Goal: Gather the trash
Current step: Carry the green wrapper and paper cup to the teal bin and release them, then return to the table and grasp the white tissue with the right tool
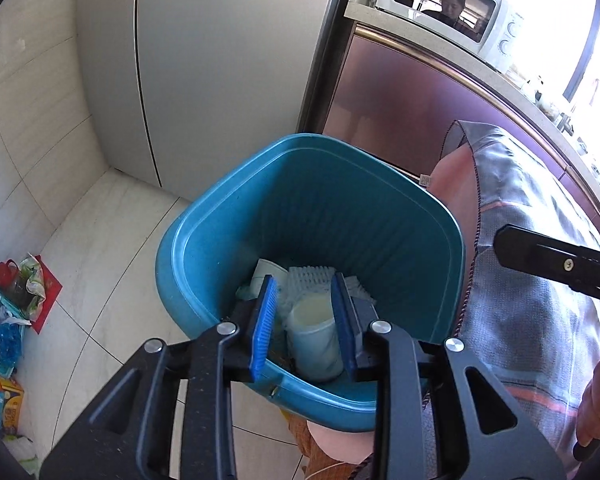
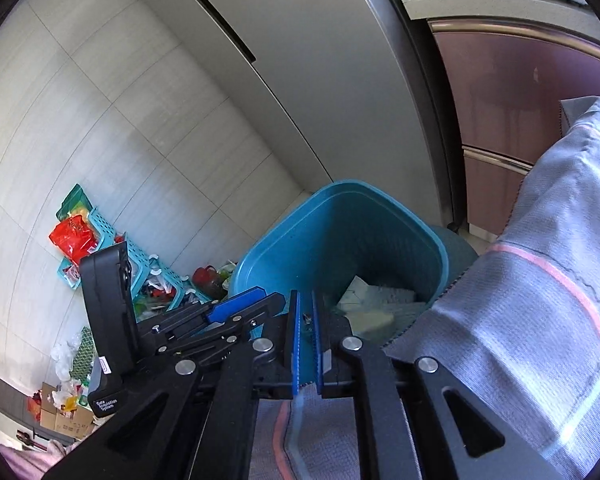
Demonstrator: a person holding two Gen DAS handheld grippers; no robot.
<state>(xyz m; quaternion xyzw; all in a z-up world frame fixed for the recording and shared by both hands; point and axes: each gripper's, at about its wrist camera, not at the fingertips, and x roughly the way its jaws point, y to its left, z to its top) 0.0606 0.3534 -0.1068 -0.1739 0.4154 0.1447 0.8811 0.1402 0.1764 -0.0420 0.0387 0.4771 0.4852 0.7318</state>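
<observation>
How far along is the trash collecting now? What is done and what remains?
Done: a paper cup and white foam netting lie in the blue bin. In hand: a white cup stands between the left gripper's fingers over the bin, seemingly loose already; the right gripper is shut, apparently empty. Left: wrappers and bags by the wall, if they count as trash.

Left wrist view: camera sits just behind the left gripper (image 1: 304,320), close above the blue bin (image 1: 204,216), looking steeply down into it, fridge (image 1: 220,60) beyond. Right wrist view: camera behind the right gripper (image 2: 306,336), slightly farther back, facing the same bin (image 2: 268,248) obliquely. Both views share bin, fridge, tiled wall (image 1: 24,92) and striped cloth (image 1: 532,240).
</observation>
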